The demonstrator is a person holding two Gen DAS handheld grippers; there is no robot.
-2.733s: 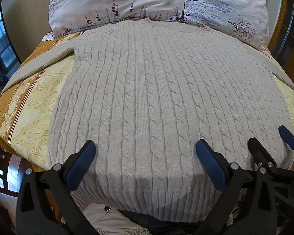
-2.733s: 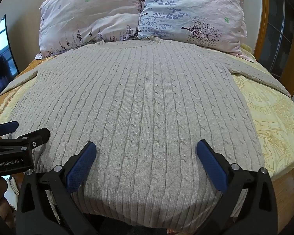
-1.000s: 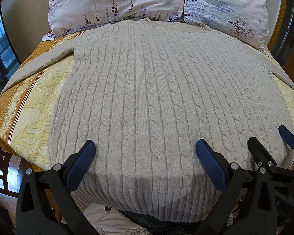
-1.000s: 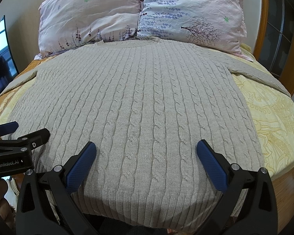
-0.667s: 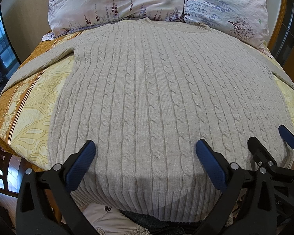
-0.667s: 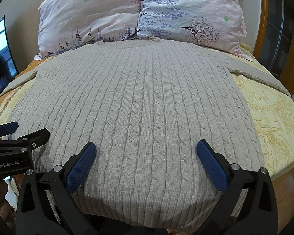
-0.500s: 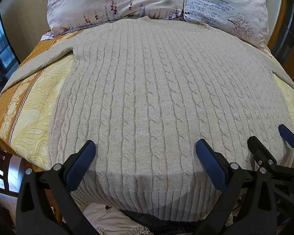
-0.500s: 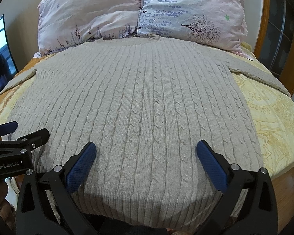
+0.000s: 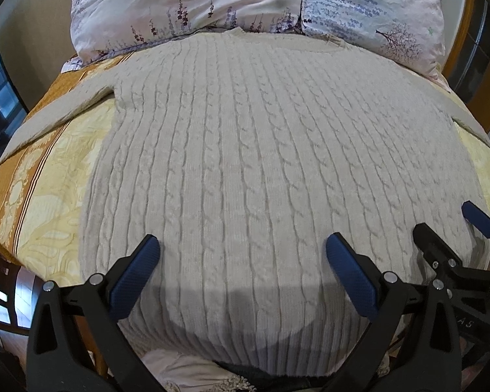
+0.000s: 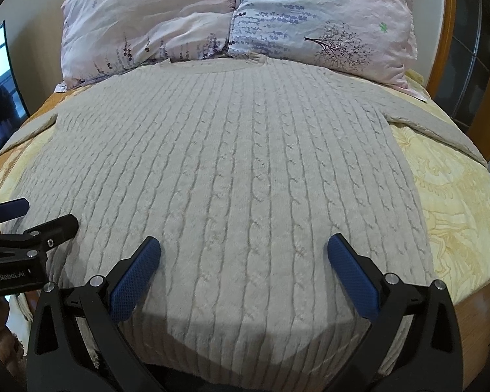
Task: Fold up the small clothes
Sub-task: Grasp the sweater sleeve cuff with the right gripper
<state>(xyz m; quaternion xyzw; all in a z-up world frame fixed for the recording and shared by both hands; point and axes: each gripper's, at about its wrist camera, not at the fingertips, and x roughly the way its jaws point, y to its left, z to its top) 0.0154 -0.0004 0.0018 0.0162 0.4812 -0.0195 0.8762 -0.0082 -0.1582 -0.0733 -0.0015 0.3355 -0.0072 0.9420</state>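
A beige cable-knit sweater [image 9: 245, 150] lies flat and spread on the bed, neck toward the pillows, hem toward me; it also shows in the right wrist view [image 10: 232, 170]. Its sleeves stretch out to the left [image 9: 49, 121] and right [image 10: 434, 124]. My left gripper [image 9: 241, 251] is open and empty above the hem's left part. My right gripper [image 10: 243, 251] is open and empty above the hem's right part. Each gripper shows at the edge of the other's view.
Two floral pillows [image 10: 147, 26] [image 10: 326, 23] lie at the head of the bed. A yellow patterned bedspread [image 9: 42, 196] covers the bed. A wooden bed frame [image 10: 450, 26] stands at the right. More cloth [image 9: 179, 372] lies below the near bed edge.
Both grippers have moved slightly forward and tilted down over the sweater. Both stay open and the sweater has not moved.
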